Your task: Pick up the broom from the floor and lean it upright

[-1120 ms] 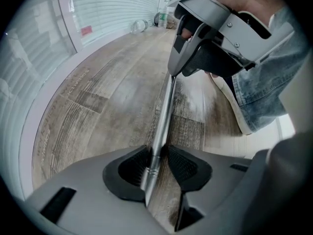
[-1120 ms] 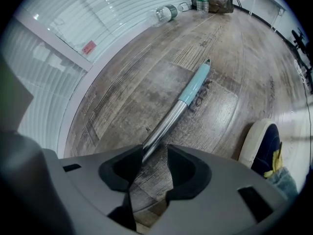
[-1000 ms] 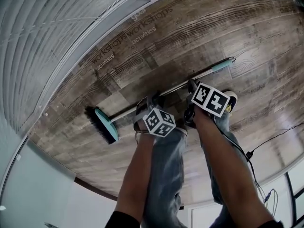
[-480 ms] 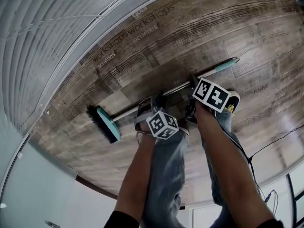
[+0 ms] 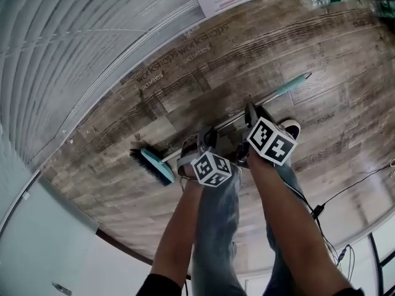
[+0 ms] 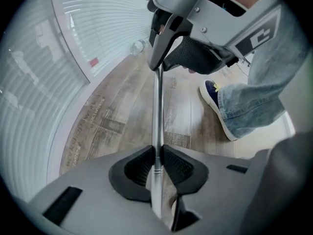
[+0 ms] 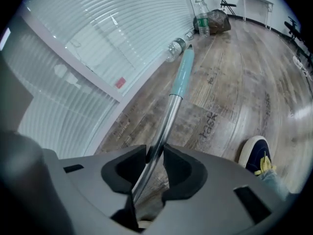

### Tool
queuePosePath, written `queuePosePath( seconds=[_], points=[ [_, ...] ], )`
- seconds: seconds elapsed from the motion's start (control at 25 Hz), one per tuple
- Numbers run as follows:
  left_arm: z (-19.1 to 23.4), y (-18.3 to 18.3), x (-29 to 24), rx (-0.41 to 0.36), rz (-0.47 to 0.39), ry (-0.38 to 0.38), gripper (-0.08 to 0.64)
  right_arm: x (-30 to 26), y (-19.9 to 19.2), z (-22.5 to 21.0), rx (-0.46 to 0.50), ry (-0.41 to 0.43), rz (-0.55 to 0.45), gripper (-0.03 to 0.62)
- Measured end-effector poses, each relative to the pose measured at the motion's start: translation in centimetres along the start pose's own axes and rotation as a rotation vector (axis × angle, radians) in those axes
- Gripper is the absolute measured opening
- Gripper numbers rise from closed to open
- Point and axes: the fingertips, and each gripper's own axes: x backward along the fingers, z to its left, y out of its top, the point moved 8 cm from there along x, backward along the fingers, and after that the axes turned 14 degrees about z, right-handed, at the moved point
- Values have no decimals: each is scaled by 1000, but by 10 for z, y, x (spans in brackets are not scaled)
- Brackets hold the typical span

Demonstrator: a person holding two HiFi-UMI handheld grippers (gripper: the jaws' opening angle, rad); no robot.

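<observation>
Between the black ribbed pads of the left gripper runs the silver metal pole of a long-handled broom. The jaws, which have just been closing, pinch the pole from both sides. Farther along the same pole, the right gripper has also just been closing. Its black pads clamp the tube, which crosses the gap at a slant. From the head view, both grippers point steeply down, side by side in front of the person's legs, each topped by its cube of square markers. The left one is nearer the brush end and the right one nearer the handle end. The broom runs across that view from lower left to upper right. Its teal brush head with black bristles is at the lower left, and its pale teal handle sleeve is at the far upper end. Whether the bristles touch the ground cannot be told. Beneath everything lies a grey-brown wood-plank floor printed with faint words. The person's navy shoe with a white sole stands on the planks near the right gripper, below the blue jeans. A clear plastic bottle lies on the floor beyond the handle tip, close to the white slatted wall.
</observation>
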Motion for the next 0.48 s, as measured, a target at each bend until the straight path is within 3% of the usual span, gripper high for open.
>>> queuePosePath(
  seconds=[0.24,0.48],
  points=[
    [29,-2,72,58,-25,45,86,67,10,68,74,85,-55,109],
    [55,-9,138,125,-73,93,86,133,16,136,215,179,-128,99]
  ],
)
